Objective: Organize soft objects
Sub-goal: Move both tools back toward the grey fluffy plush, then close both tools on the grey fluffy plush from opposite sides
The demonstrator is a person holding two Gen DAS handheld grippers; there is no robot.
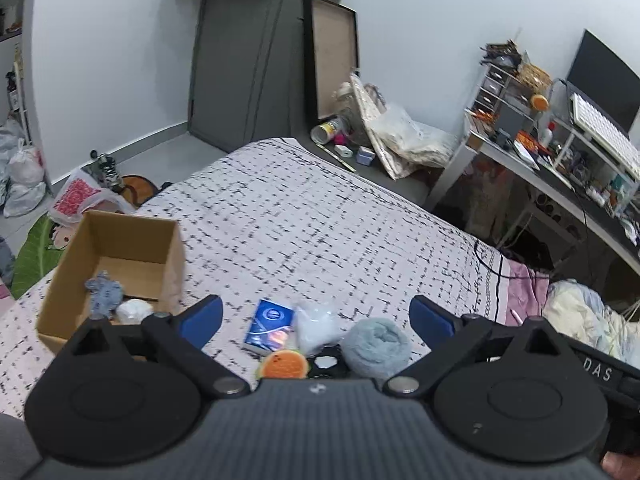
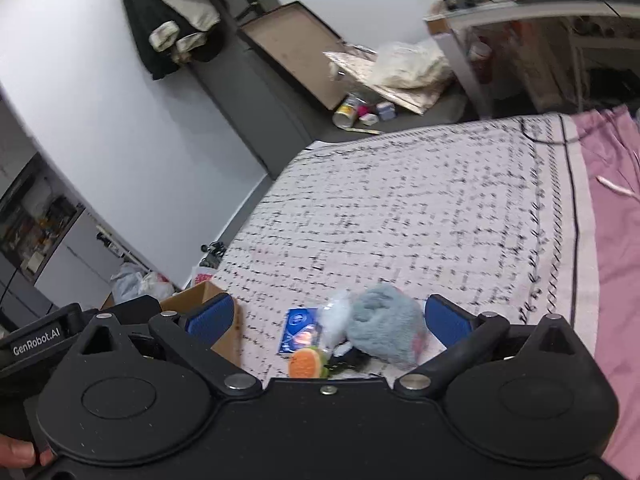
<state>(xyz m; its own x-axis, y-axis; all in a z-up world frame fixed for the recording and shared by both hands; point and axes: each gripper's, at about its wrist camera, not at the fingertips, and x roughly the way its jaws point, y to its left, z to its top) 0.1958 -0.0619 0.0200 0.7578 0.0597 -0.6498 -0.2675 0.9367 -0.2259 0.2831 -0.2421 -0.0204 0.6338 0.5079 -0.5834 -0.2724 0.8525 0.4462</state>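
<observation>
A cardboard box (image 1: 132, 240) stands on the bed at the left, holding a blue-grey plush (image 1: 105, 292) and a white soft ball (image 1: 134, 310). On the blanket lie a rolled grey-blue towel (image 1: 378, 346), an orange burger-shaped plush (image 1: 285, 365), a clear bag of pale stuffing (image 1: 318, 324) and a blue packet (image 1: 270, 326). My left gripper (image 1: 318, 314) is open and empty above this pile. My right gripper (image 2: 330, 314) is open and empty, with the towel (image 2: 384, 326), burger plush (image 2: 306, 362) and packet (image 2: 300, 330) between its fingers. The box corner (image 2: 200, 300) shows at its left.
The checked blanket (image 1: 320, 216) covers the bed; pink bedding (image 2: 616, 216) lies at the right. A cluttered desk (image 1: 560, 152) with monitor stands right of the bed. Bags and clutter (image 1: 392, 132) sit on the floor by the far wall. A grey door (image 1: 236, 60) is behind.
</observation>
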